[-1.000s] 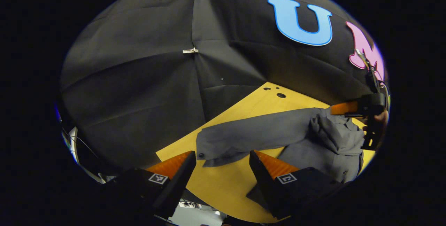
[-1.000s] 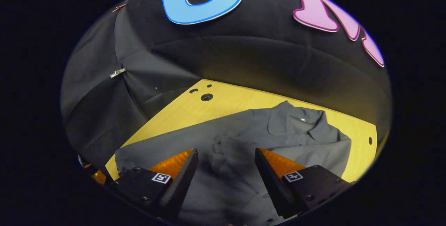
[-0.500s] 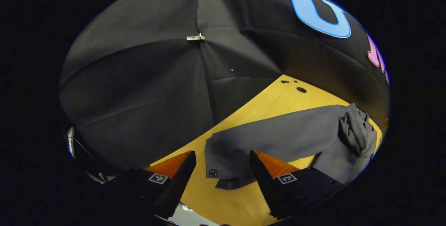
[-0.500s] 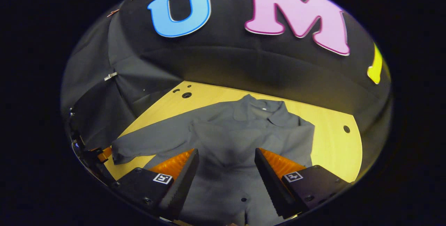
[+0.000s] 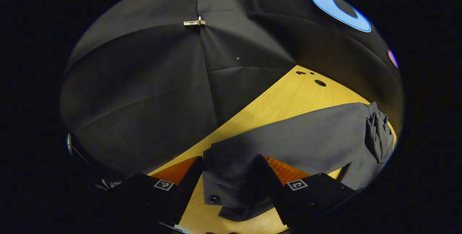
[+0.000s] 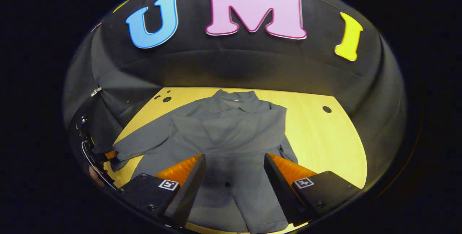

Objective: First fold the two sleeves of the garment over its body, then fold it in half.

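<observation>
I see the grey garment (image 6: 231,133) flat on the yellow counter (image 6: 317,136), collar twd the booth wall, hem twd me, long axis near-to-far. Its outstretched sleeve (image 5: 288,140) runs sideways, cuff btwn the fingers of my left hand-held gripper (image 5: 229,183), which stand apart. In the right gripper view, the right hand-held gripper (image 6: 232,187), fingers apart, hangs over the hem, the collar in sight w/ the left one low at left by the cuff.

1. Wooden tabletop (image 6: 317,136): light, yellow-toned, meeting the booth wall along its far edge.
2. Round holes (image 6: 327,109): one near the tabletop's far right corner, a cluster (image 6: 164,98) near its far left corner.
3. Pale clip (image 5: 194,22): on the wall seam above the tabletop.
</observation>
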`<action>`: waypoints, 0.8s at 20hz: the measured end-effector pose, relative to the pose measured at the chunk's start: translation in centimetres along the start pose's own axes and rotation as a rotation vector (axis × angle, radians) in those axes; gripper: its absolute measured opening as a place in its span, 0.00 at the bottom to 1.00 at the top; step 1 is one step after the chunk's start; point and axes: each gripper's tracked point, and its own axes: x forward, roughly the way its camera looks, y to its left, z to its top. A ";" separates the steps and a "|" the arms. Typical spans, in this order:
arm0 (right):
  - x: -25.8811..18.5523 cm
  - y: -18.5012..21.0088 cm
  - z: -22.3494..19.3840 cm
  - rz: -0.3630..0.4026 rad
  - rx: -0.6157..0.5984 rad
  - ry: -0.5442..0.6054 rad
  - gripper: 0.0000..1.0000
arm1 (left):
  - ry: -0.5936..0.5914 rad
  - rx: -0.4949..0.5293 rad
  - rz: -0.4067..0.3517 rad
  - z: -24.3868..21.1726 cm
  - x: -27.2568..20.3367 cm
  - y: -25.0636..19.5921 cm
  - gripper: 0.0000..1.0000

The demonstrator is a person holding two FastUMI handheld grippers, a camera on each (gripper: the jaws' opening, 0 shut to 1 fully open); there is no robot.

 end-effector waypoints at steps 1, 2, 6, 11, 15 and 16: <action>-0.5 -0.7 -0.4 -0.017 0.012 0.002 0.99 | 0.013 0.004 0.015 -0.3 0.4 0.2 0.97; -0.8 -1.2 -0.9 -0.030 0.024 0.007 0.99 | 0.023 0.005 0.023 -0.4 0.7 0.1 0.97; -2.0 -3.2 -1.8 -0.078 0.092 0.000 0.99 | 0.020 0.013 0.022 -0.5 0.7 -0.8 0.95; -2.6 -4.4 -3.4 -0.102 0.158 -0.013 0.99 | 0.012 0.025 -0.046 -0.4 1.0 -2.4 0.64; -2.1 -5.6 -4.7 -0.100 0.131 0.011 0.99 | -0.005 0.027 -0.022 -0.1 0.6 -3.1 0.10; -2.0 -5.7 -4.8 -0.092 0.128 0.015 0.99 | 0.010 0.025 -0.010 -0.1 0.4 -3.2 0.07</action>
